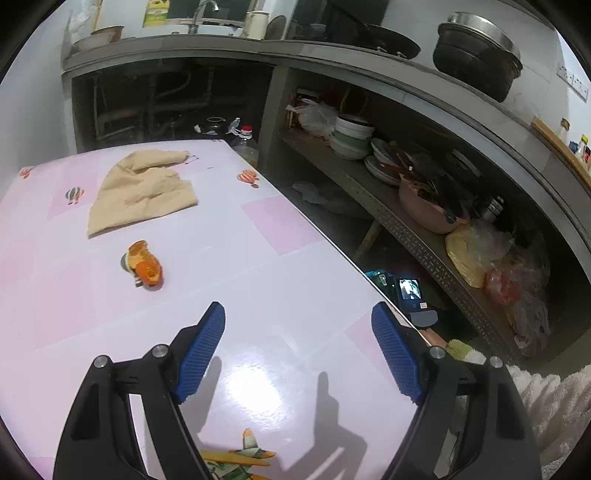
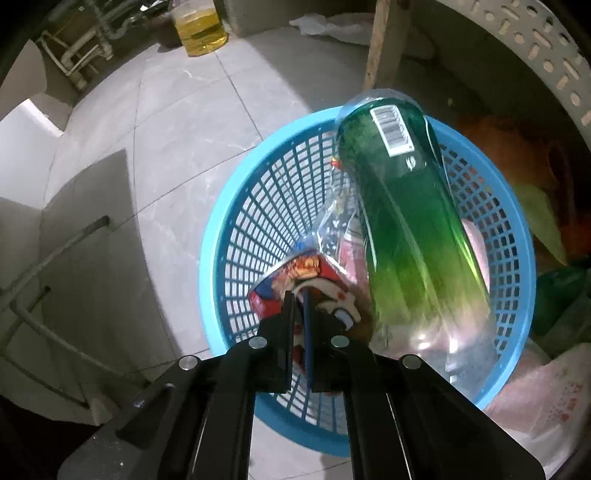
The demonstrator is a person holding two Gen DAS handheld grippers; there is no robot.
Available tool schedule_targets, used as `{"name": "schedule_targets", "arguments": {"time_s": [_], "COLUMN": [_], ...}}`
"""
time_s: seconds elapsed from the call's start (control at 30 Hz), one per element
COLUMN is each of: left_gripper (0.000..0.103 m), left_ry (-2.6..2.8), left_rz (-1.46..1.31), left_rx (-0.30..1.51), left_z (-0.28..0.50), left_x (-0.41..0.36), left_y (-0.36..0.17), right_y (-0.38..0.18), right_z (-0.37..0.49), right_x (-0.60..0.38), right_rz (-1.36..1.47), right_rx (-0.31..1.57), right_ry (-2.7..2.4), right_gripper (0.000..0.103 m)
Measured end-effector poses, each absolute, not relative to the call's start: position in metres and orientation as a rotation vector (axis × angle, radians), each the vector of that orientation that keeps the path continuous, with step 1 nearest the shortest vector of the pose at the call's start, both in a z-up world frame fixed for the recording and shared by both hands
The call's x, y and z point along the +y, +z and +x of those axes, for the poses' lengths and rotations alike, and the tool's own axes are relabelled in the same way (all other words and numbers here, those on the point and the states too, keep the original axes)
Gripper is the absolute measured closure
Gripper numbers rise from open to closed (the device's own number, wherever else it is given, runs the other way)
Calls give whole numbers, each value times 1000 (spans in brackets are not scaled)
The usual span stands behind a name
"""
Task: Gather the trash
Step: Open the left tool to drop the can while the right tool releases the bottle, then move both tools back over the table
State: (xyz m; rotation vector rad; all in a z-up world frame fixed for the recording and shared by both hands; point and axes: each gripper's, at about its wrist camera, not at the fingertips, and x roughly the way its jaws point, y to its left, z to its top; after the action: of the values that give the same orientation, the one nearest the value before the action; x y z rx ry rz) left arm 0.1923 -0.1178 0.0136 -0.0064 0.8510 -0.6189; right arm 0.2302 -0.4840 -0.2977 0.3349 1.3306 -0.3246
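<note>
My left gripper (image 1: 298,314) is open and empty above the pink table (image 1: 258,280). An orange peel scrap (image 1: 144,266) lies on the table ahead and to the left of it. My right gripper (image 2: 298,295) is shut on a red and white snack wrapper (image 2: 295,280) and holds it over the blue plastic basket (image 2: 229,206) on the floor. A green plastic bottle (image 2: 413,229) lies slanted across the basket, with clear plastic wrapping (image 2: 336,225) beside it.
A beige cloth (image 1: 142,192) lies on the far part of the table. Shelves with bowls (image 1: 351,136) and bags (image 1: 476,254) stand to the right. A jug of yellow oil (image 2: 199,31) stands on the tiled floor beyond the basket. A table leg frame (image 2: 55,258) is at left.
</note>
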Motion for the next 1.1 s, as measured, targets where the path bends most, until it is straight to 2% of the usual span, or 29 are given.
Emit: {"name": "schedule_targets", "arguments": {"time_s": [0.13, 0.27, 0.3, 0.4, 0.67, 0.93, 1.1], "left_gripper": [24, 24, 24, 22, 22, 22, 22], "left_ry": [-594, -555, -542, -515, -419, -393, -462], "left_rz": [-37, -68, -76, -96, -124, -128, 9], "left_rx": [843, 841, 838, 829, 816, 893, 942], "left_z": [193, 194, 193, 191, 196, 246, 278], "left_x": [-105, -87, -81, -66, -27, -18, -42], "left_y": [15, 14, 13, 13, 2, -16, -26], "right_y": [-289, -247, -232, -183, -59, -13, 4], "right_z": [235, 219, 213, 196, 174, 195, 209], "right_x": [-488, -485, -481, -472, -439, -370, -327], "right_rz": [351, 376, 378, 367, 356, 346, 289], "right_rx": [1320, 1226, 1191, 1101, 900, 880, 875], "right_ry": [-323, -296, -283, -245, -111, 89, 162], "right_gripper": [96, 76, 71, 65, 51, 49, 49]}}
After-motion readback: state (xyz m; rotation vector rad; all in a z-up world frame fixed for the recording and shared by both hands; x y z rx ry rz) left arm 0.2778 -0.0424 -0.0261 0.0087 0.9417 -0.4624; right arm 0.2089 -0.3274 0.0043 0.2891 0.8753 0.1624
